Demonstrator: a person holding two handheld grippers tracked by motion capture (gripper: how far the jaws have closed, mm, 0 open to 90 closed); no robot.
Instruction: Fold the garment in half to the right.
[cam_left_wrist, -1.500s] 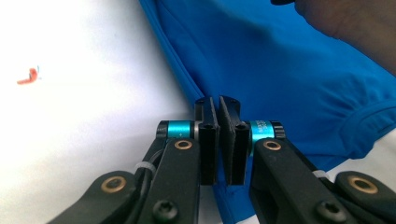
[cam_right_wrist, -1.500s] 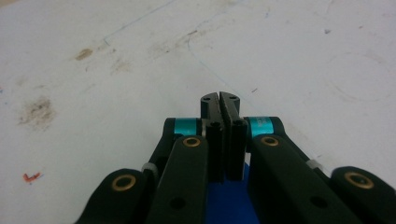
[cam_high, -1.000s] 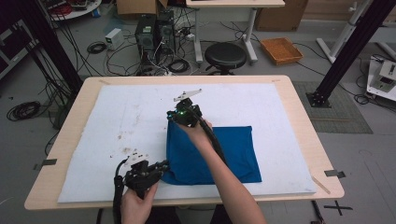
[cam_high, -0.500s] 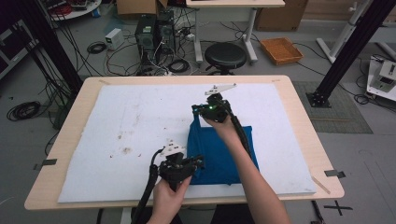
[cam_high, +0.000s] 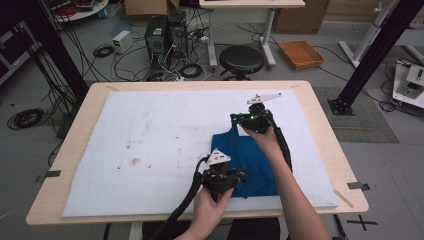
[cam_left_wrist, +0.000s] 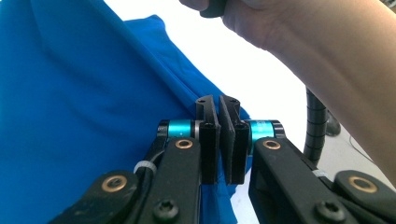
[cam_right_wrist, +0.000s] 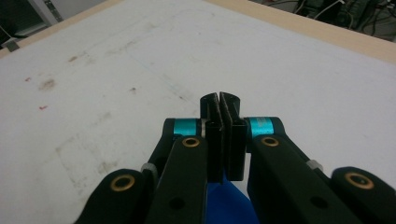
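A blue cloth (cam_high: 252, 162) lies on the white mat (cam_high: 150, 130), right of the middle. My left gripper (cam_high: 241, 176) is at the cloth's near edge, shut on a fold of the blue cloth (cam_left_wrist: 84, 116); the fabric runs between its closed jaws (cam_left_wrist: 218, 100). My right gripper (cam_high: 234, 120) is at the cloth's far left corner, lifted slightly, with its jaws (cam_right_wrist: 219, 98) shut. A bit of blue cloth (cam_right_wrist: 229, 203) hangs beneath them. The person's right forearm (cam_left_wrist: 336, 70) crosses the left gripper view.
The mat has brown stains (cam_high: 134, 161) left of the cloth and lies on a wooden table (cam_high: 320, 130). Behind the table the floor holds a black stool (cam_high: 241, 59), computer cases (cam_high: 164, 37), cables and an orange tray (cam_high: 301, 53).
Both grippers have moved to the right, drawing the cloth's left edge with them. The cloth now sits farther right and looks narrower.
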